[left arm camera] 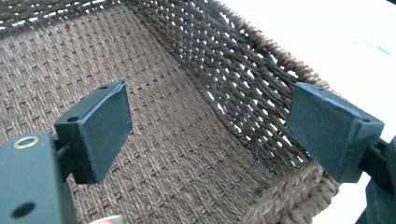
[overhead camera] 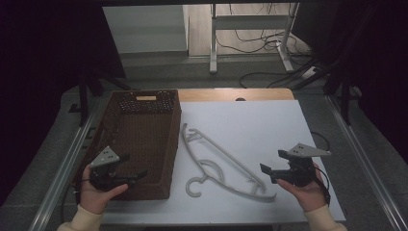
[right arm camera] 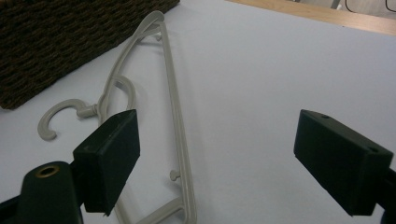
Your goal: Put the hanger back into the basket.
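Both tools idle, jaws wide, nothing between them. Left tool (overhead camera: pixel 129 169) hangs over the near end of the basket (overhead camera: pixel 144 98), jaws looking into its bare woven floor. Right tool (overhead camera: pixel 273 166) sits just off the near-right end of the hanger (overhead camera: pixel 226 163), aimed at it across the white tabletop (overhead camera: pixel 269 130).

Hanger lies flat beside the basket's right wall, close to it, hook curled at the near end toward the basket, long bar running diagonally from far-left to near-right.

Looks like the job is hanger into basket, pick not started yet. My take on doing it clean:
- Right tool does the pick; it's closest.
- Grab the long bar mid-span, not the hook or the thin tip. Thin plastic lying flat, so drop the lower jaw right onto the tabletop and pinch across the bar.
- From the right gripper view the bar (right arm camera: pixel 180 135) passes near the left jaw, off-centre. Shift toward it before closing.
- Lift level, turn the hanger lengthwise with the basket so it clears the rim.
- Move the left tool out of the basket, or use it to steady the rim.
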Motion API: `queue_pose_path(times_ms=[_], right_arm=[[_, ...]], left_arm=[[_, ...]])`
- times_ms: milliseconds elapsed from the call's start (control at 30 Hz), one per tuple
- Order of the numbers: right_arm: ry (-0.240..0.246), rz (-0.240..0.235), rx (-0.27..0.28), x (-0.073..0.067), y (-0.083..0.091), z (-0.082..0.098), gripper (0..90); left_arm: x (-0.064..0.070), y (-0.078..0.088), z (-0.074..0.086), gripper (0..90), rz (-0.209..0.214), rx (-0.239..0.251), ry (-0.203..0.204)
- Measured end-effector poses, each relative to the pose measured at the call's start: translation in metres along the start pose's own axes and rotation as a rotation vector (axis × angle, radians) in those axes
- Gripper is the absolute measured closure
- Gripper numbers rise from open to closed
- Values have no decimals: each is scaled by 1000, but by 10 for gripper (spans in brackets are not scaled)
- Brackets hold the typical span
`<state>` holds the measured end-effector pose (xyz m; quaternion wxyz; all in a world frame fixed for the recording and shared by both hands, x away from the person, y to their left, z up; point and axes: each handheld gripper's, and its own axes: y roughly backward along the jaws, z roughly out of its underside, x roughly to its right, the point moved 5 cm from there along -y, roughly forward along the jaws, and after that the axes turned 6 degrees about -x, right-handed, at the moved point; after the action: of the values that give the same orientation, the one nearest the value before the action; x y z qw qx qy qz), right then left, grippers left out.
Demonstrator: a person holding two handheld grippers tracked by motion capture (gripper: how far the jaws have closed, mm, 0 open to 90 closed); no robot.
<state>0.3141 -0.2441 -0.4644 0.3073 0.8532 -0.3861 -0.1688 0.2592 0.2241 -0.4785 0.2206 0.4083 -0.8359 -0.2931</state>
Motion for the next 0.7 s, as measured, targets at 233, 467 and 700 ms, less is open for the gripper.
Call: queue_pose_path(times_ms=[233, 467, 700], right_arm=[[3, -5, 6, -2, 0, -9, 170], [19, 0, -9, -8, -1, -17, 171], [18, -10, -24, -12, -6, -22, 165]], left_arm=[[3, -3, 1, 143, 10, -10, -8], [2, -3, -3, 144, 11, -3, -11], [4, -5, -3, 144, 14, -9, -15]])
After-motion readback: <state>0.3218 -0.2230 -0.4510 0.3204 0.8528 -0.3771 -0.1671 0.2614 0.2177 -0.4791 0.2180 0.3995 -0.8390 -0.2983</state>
